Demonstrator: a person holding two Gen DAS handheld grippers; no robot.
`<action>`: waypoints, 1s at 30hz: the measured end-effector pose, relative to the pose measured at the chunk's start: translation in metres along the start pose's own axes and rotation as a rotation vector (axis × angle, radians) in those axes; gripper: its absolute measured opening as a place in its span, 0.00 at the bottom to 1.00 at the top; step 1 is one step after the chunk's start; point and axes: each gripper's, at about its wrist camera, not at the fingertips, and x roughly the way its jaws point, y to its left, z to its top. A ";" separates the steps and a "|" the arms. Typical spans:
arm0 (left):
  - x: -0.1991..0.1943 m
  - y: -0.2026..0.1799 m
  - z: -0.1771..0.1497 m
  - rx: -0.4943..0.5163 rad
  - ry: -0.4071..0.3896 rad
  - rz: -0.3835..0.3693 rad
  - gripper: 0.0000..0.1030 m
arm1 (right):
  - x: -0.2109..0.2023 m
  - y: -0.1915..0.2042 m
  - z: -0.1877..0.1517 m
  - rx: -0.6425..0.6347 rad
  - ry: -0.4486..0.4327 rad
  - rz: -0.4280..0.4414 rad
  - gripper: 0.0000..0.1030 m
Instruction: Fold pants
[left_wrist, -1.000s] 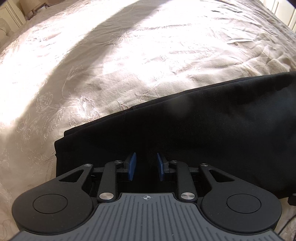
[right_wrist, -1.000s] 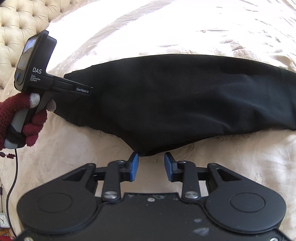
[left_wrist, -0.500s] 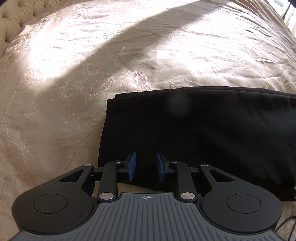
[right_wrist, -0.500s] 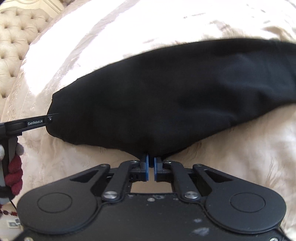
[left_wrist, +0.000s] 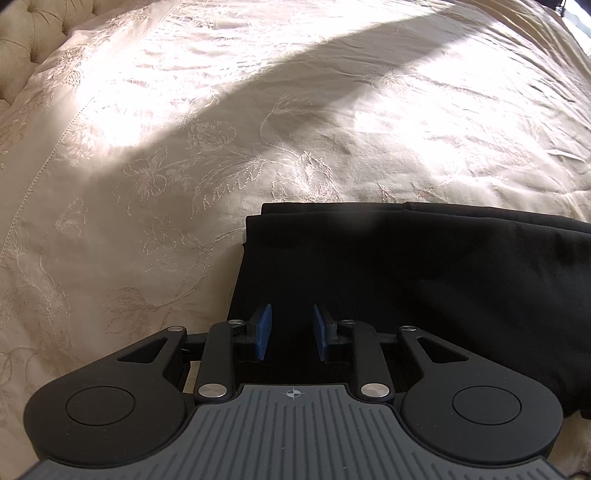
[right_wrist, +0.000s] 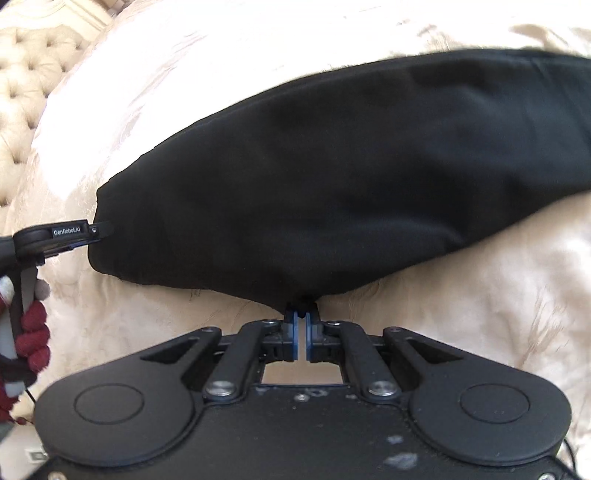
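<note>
Black pants (left_wrist: 424, 280) lie folded lengthwise on a cream embroidered bedspread (left_wrist: 258, 129). In the left wrist view my left gripper (left_wrist: 291, 310) hovers over the corner of their short end. Its blue pads stand apart, and only flat cloth shows below the gap. In the right wrist view the pants (right_wrist: 351, 166) stretch across the frame. My right gripper (right_wrist: 301, 314) is shut on a small pinch of cloth at their near long edge. The left gripper (right_wrist: 96, 232) shows at the pants' left end, carried by a hand in a dark red glove (right_wrist: 35, 332).
The bedspread (right_wrist: 480, 295) spreads wide on every side of the pants, partly sunlit with a broad shadow band. A tufted cream headboard (right_wrist: 22, 92) stands at the left, also seen as the headboard (left_wrist: 26, 44) in the left wrist view. A thin cable hangs below the gloved hand.
My right gripper went from open beside the pants' near edge to shut on that edge. My left gripper slid along the pants toward their short end and rolled, so the end edge now sits close to its left finger.
</note>
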 end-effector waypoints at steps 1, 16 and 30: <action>0.001 0.001 0.002 -0.007 0.000 0.005 0.23 | 0.002 0.002 0.004 -0.001 0.000 -0.004 0.04; 0.048 -0.035 0.042 0.163 0.042 0.065 0.23 | -0.018 -0.004 -0.004 -0.028 0.026 -0.005 0.16; -0.022 -0.141 -0.003 0.206 -0.016 -0.066 0.24 | -0.064 -0.092 -0.009 0.159 -0.118 -0.101 0.18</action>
